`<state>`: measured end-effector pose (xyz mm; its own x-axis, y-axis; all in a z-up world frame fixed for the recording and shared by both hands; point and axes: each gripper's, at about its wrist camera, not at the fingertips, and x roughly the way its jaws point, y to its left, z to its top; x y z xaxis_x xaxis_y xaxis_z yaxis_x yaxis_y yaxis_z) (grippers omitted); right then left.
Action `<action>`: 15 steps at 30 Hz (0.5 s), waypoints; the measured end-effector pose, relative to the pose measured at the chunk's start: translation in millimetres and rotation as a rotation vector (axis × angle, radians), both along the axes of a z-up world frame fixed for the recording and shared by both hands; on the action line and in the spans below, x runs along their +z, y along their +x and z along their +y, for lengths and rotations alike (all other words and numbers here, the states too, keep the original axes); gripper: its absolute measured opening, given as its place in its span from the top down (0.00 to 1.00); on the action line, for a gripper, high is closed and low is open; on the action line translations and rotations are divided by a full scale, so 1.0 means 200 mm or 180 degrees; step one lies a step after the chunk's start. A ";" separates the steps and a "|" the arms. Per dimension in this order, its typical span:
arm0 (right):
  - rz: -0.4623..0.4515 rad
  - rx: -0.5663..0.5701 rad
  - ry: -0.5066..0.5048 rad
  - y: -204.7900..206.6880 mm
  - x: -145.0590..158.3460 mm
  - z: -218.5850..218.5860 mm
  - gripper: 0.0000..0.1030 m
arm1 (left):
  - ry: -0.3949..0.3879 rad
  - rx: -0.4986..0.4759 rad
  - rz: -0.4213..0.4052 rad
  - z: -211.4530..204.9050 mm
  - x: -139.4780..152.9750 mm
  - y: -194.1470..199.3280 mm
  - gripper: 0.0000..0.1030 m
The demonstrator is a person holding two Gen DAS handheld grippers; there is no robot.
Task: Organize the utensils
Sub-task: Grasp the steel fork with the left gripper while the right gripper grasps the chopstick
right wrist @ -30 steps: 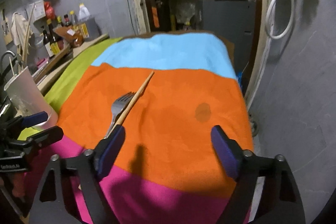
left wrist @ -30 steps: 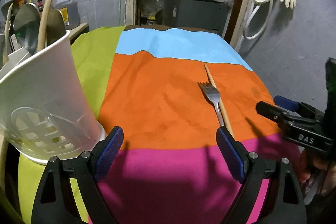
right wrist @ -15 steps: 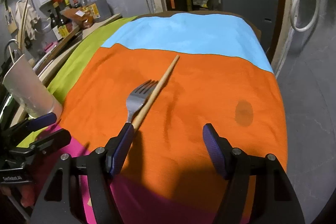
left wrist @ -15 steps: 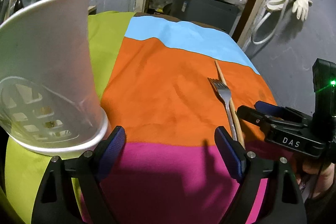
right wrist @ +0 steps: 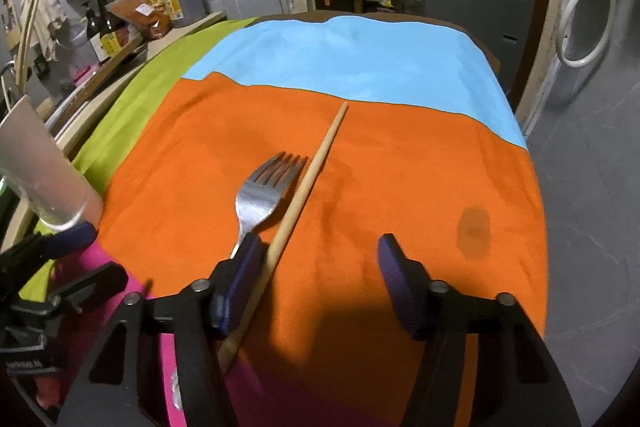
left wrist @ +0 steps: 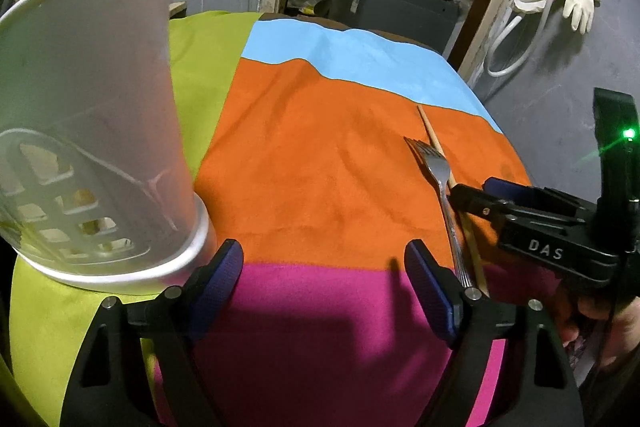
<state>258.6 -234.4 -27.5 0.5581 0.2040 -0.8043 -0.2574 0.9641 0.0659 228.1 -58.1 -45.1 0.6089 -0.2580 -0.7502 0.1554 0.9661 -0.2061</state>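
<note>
On the orange cloth, my fork and stick point away; right gripper tilts down, closing, gripping nothing.

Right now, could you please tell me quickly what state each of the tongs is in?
Left tongs: open, holding nothing, beside the white cup.
Right tongs: open, just been closing; chopstick lies between them, not gripped.
</note>
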 end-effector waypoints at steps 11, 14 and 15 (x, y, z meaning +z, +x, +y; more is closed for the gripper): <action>0.0083 0.0148 0.0117 0.00 -0.01 -0.03 0.61 | 0.0094 -0.0214 -0.0022 -0.08 0.01 0.04 0.34; 0.0032 0.0198 -0.0081 0.03 -0.01 0.02 0.69 | 0.0107 -0.0217 -0.0001 -0.09 0.01 0.05 0.34; 0.0029 0.0201 -0.0103 0.05 -0.01 0.03 0.73 | 0.0117 -0.0222 -0.0001 -0.09 0.00 0.04 0.34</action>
